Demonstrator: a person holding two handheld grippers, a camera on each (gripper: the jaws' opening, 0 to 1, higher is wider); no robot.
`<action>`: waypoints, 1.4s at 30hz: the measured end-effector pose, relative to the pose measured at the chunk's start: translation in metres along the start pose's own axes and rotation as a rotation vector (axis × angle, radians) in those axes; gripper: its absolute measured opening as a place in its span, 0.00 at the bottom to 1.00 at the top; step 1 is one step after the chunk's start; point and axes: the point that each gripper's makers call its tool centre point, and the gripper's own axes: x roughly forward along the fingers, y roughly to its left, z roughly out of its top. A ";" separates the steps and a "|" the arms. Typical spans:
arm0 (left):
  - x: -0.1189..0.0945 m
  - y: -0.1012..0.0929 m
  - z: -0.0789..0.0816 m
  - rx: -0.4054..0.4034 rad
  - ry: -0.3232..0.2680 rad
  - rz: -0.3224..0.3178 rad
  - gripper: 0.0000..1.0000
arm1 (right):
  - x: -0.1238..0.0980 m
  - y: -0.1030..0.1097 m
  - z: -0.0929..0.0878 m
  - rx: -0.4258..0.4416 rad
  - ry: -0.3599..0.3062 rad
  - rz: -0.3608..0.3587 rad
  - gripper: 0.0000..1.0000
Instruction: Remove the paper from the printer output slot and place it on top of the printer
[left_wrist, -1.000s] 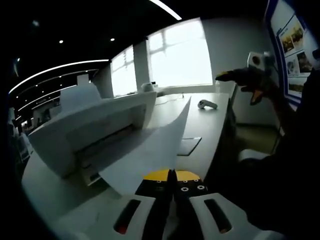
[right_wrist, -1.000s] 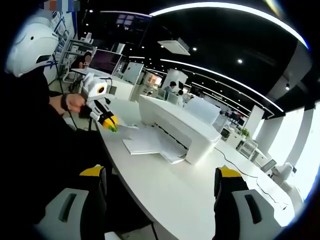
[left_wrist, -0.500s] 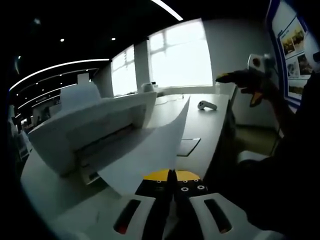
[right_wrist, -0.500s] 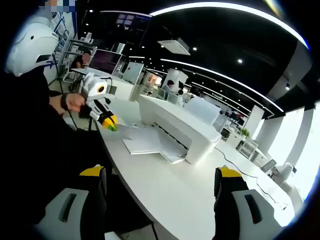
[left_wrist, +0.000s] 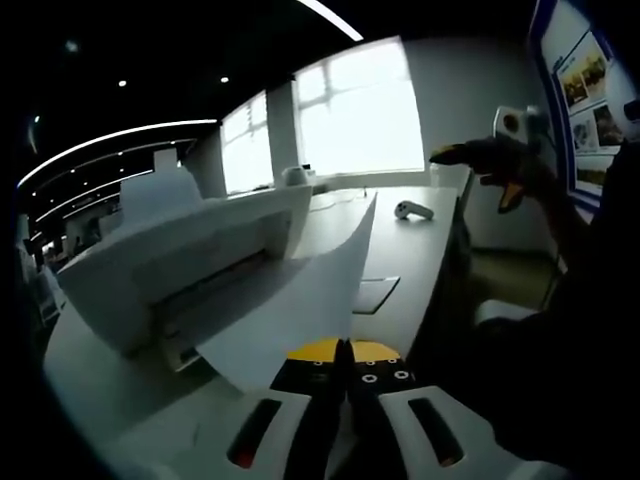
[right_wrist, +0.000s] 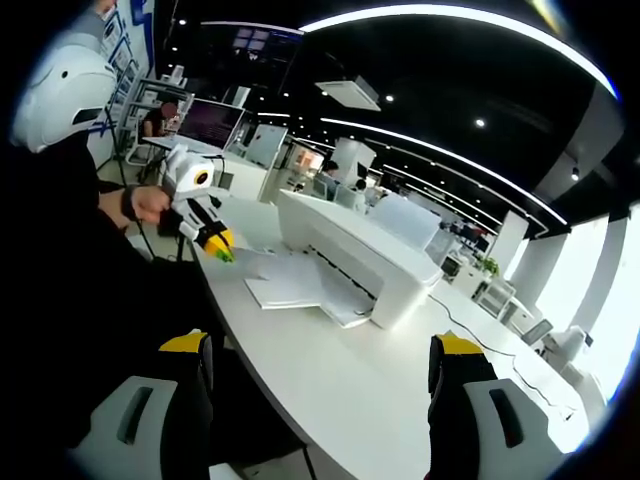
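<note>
So in the left gripper view the printer (left_wrist: 190, 260) sat at about 9 o'clock on the white tabletop (left_wrist: 420, 245), with its output slot facing the camera. The paper (left_wrist: 300, 300) ran from that slot area down toward 6 o'clock, where the left hand-held gripper (left_wrist: 345, 352) had its yellow-tipped jaws pinched tight on the sheet's near corner. The sheet looked lifted and bowed, its far corner sticking up toward 12 o'clock. Couldn't tell whether the back edge was fully out of the slot or just resting at its mouth.

Further right, at roughly 2 o'clock, the right hand-held gripper (left_wrist: 480, 160) hung in the air beyond the tabletop edge, well apart from the paper. In the right gripper view its own jaws (right_wrist: 320, 365) stood wide apart with nothing between them, and the printer (right_wrist: 350, 255) was out ahead near the centre.

My take on doing this step well: one corner pinch on a floppy sheet is fine, but pull it straight out along the slot direction before lifting, otherwise it'll buckle or snag. Then swing it up toward 10 o'clock, lay it flat on the printer lid, and only let go once most of the sheet is supported, or it'll slide off the sloped top.
</note>
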 end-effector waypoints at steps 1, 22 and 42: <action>0.000 0.000 0.000 0.000 -0.001 0.000 0.06 | 0.000 0.000 0.000 0.001 0.001 0.000 0.84; -0.003 0.001 0.006 0.009 -0.007 0.005 0.06 | -0.001 -0.002 0.002 -0.004 -0.002 -0.004 0.84; -0.008 -0.002 0.011 0.014 -0.014 0.009 0.06 | -0.001 0.000 0.000 0.000 -0.003 -0.002 0.84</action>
